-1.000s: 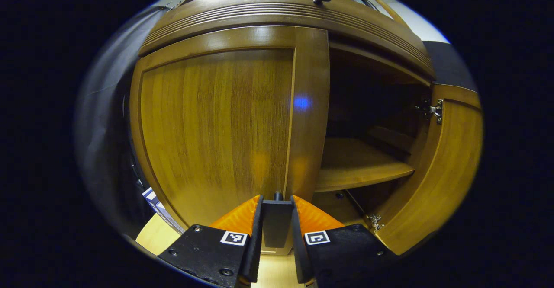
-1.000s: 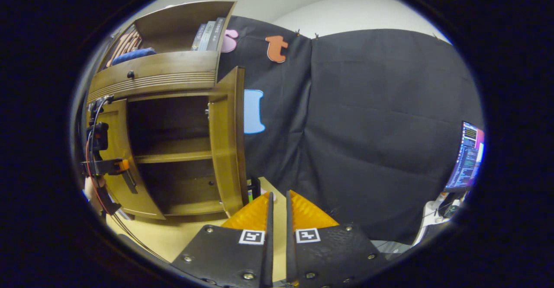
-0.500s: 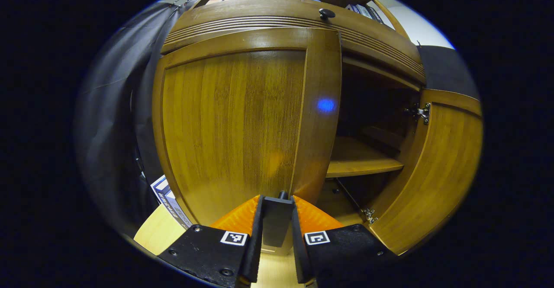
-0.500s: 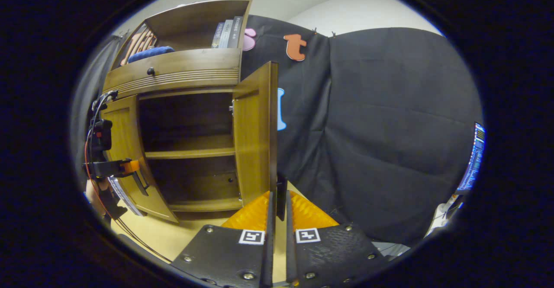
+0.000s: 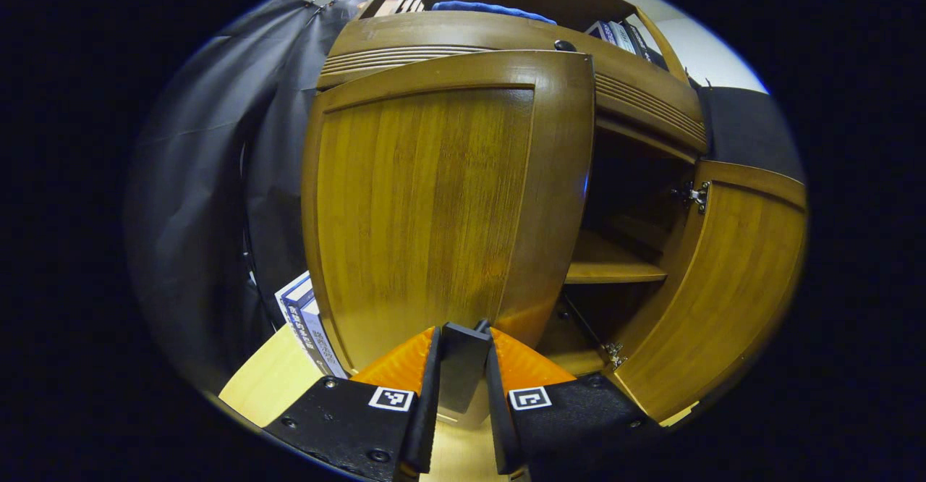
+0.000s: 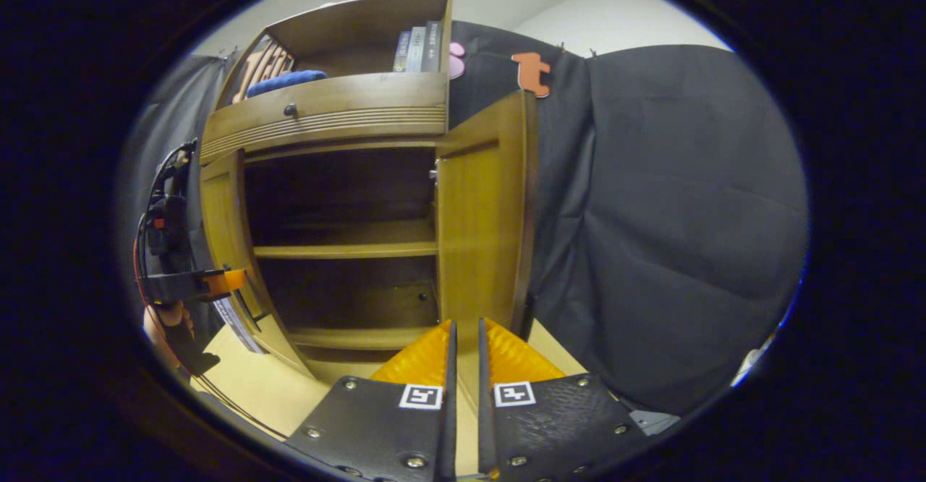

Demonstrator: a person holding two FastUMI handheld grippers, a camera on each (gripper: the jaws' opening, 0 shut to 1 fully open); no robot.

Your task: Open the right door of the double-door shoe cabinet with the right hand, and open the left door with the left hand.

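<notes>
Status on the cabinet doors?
Left gripper shut on left door handle, door partly open. Right gripper shut, empty. Right door open. Nothing blocking.

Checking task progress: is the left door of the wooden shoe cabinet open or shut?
Partly open. The brown wooden left door is swung off the cabinet front, its edge clear of the dark interior; the left tongs grip its handle.

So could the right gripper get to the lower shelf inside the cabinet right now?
Probably yes: the right door stands open beside the right gripper, and the lower shelf lies bare ahead, nothing between.

Blue cloth (image 6: 286, 81) and upright books (image 6: 418, 45) on top shelf, black booth cloth (image 6: 673, 200)
</notes>
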